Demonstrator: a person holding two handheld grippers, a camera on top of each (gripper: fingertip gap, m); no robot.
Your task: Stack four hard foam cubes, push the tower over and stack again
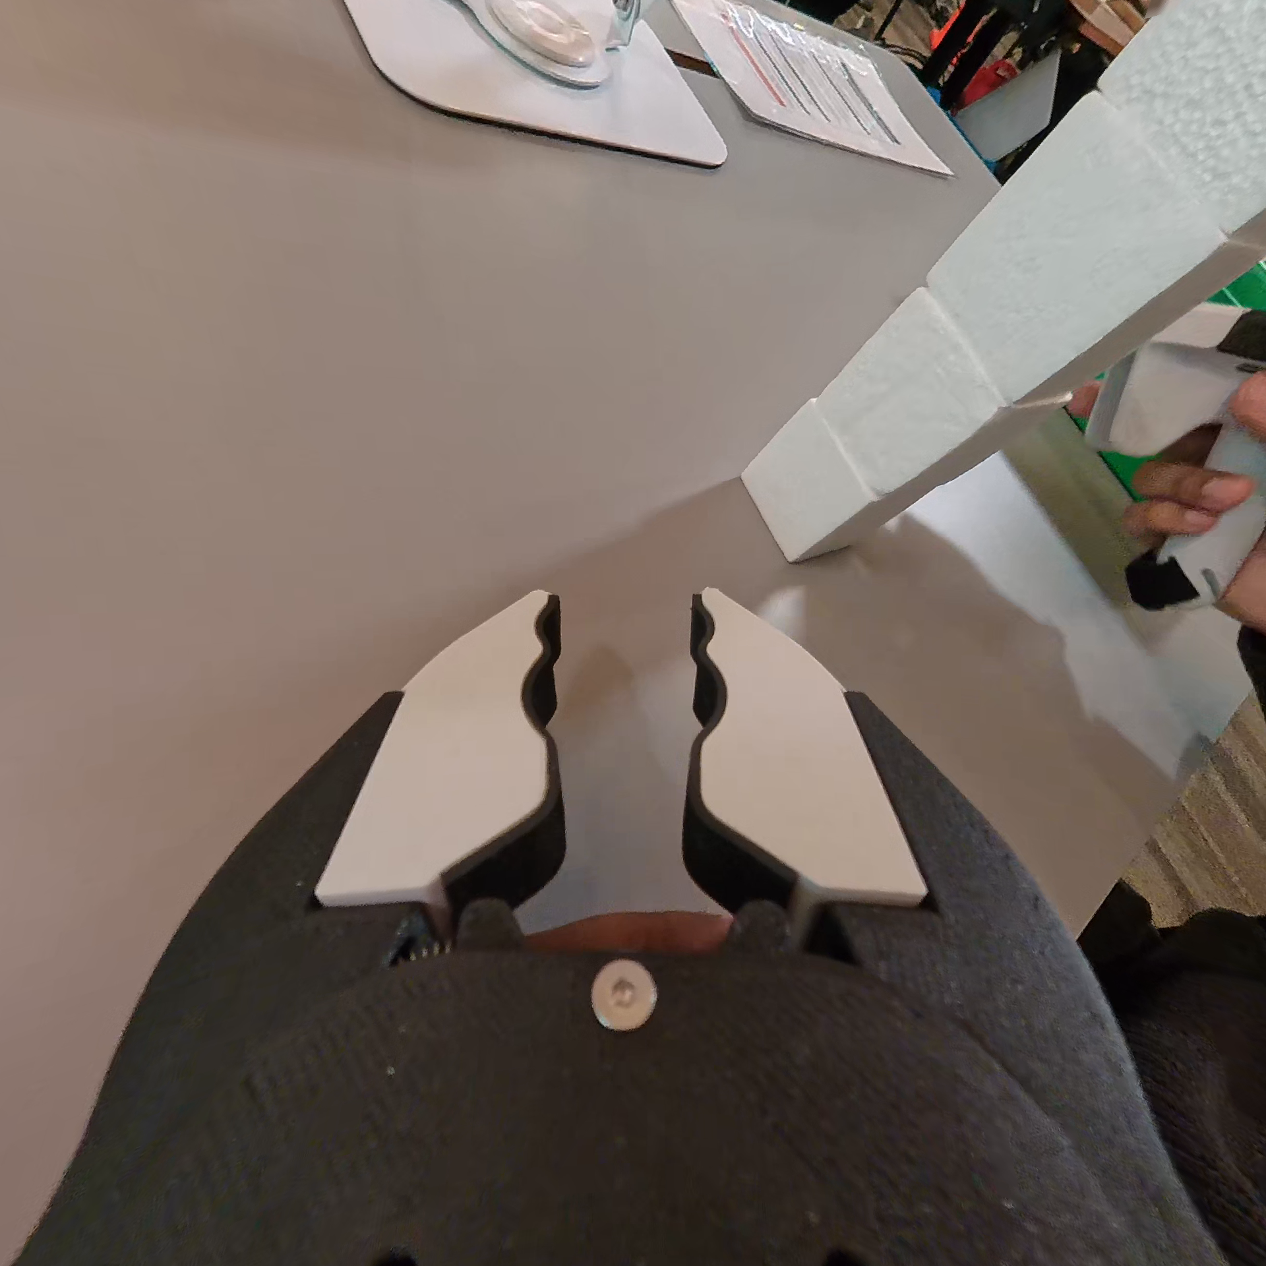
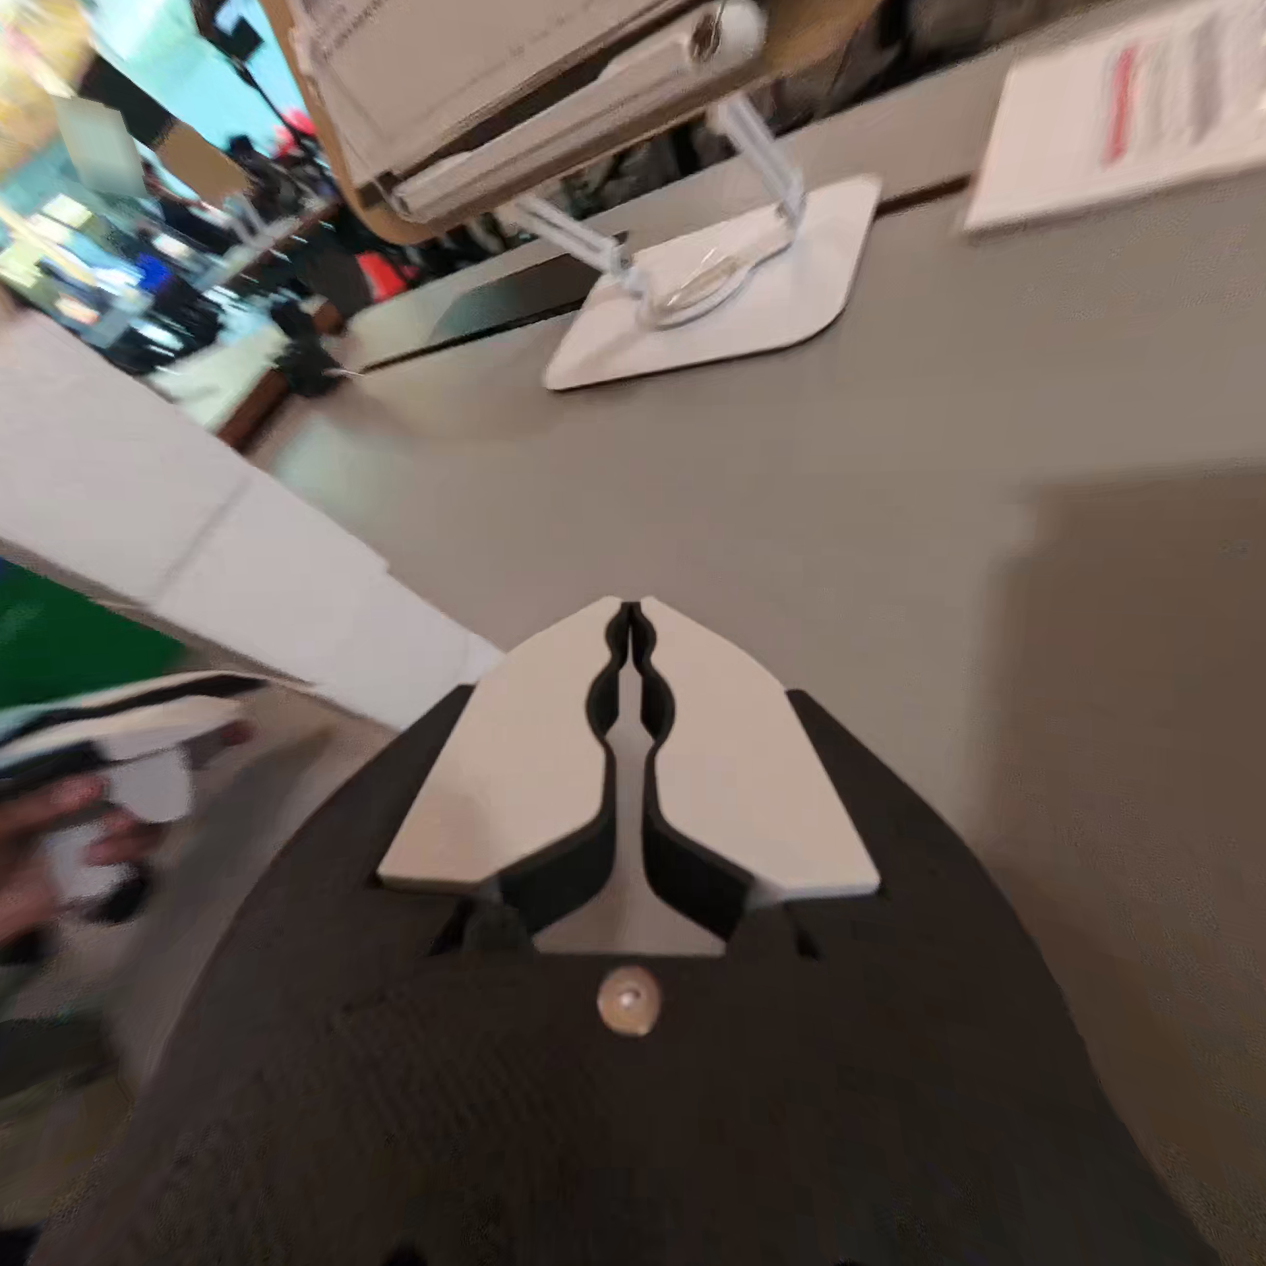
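The left gripper (image 1: 625, 603) is held over bare grey bench (image 1: 274, 411), jaws parted and empty; the right gripper (image 2: 629, 606), jaws closed on nothing, is flanked by white foam blocks (image 1: 890, 404), a white mat (image 2: 788, 294) and a printed sheet (image 2: 1130, 116) lying beyond

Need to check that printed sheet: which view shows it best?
The left wrist view: the printed sheet lies sharp and nearly whole at the grey table's far edge. The right wrist view shows it blurred and cut off.
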